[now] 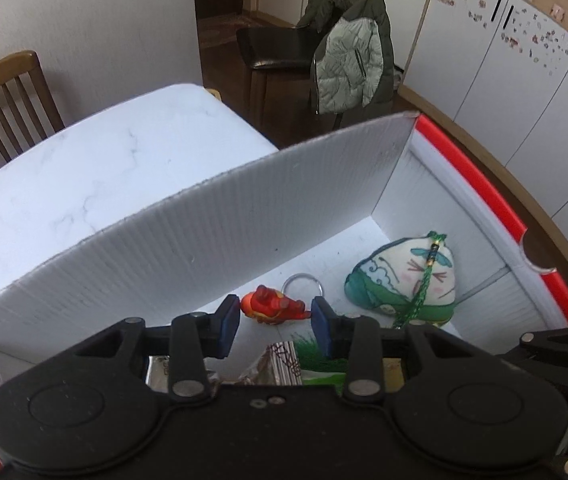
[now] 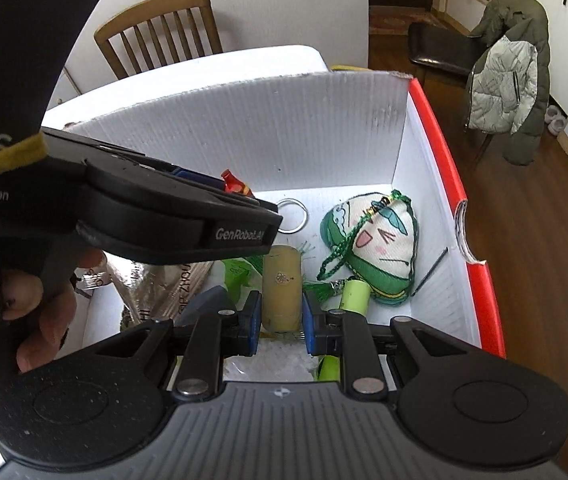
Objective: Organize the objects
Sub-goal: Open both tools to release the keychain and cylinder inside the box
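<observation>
Left wrist: left gripper (image 1: 275,322) spread wide above small red-orange toy figure (image 1: 273,305) on white corrugated box (image 1: 203,240) floor; lower squarely before closing. Right wrist: right gripper (image 2: 281,318) flanking tan cylindrical stick (image 2: 281,288), contact unclear; squeeze gently, lift straight.

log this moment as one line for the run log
left gripper: open around red toy | right gripper: fingers on tan cylinder | both inside white box | plush lying in box
</observation>
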Demonstrator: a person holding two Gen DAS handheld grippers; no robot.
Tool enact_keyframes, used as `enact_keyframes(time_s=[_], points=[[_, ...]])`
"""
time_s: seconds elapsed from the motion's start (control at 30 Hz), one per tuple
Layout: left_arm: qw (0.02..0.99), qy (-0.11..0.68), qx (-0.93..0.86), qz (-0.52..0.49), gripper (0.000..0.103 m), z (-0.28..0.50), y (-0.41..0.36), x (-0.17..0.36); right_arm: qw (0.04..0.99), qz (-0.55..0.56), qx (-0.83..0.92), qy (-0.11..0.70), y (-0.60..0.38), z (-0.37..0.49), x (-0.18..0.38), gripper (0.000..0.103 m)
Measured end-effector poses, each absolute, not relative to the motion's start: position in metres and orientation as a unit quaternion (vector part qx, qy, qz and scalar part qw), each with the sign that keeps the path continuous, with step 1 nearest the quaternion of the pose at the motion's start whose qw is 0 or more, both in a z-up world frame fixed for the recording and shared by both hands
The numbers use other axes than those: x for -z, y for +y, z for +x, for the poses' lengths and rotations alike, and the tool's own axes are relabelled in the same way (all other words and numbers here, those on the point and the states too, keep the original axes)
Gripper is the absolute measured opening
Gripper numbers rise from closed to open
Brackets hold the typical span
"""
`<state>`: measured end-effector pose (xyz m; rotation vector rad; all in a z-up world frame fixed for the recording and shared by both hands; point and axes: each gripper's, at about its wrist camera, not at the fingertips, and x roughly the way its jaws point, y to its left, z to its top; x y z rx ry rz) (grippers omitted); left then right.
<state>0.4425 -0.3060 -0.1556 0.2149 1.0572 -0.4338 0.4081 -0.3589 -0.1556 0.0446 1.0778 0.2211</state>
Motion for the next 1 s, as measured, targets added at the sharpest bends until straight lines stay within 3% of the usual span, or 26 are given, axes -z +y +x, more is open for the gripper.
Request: enact_keyframes(time_s=[0.47, 0.63, 0.7, 0.83, 0.9, 1.0], points=[[0.830, 0.510, 0.200, 0.108, 0.038, 0.438, -0.305, 0.157, 0.849, 0.033, -0.102, 0.517, -0.365, 0.409, 0.157, 0.022], [0.830, 0.510, 0.197, 0.106, 0.052, 0.435, -0.302, 0.151, 0.853, 0.028, -0.106, 0.510, -0.363, 0.403, 0.150, 0.025], [0.835, 0.505, 0.194, 0.106, 0.059, 0.431, -0.300, 0.146, 0.856, 0.027, -0.110, 0.504, -0.362, 0.400, 0.146, 0.029], [0.841, 0.497, 0.190, 0.101, 0.063, 0.425, -0.294, 0.137, 0.863, 0.026, -0.114, 0.492, -0.361, 0.395, 0.136, 0.036], [0.843, 0.493, 0.191, 0.098, 0.065, 0.421, -0.291, 0.132, 0.867, 0.023, -0.115, 0.484, -0.360, 0.390, 0.131, 0.051], [0.848, 0.485, 0.192, 0.096, 0.068, 0.414, -0.286, 0.125, 0.871, 0.019, -0.119, 0.477, -0.360, 0.383, 0.123, 0.052]])
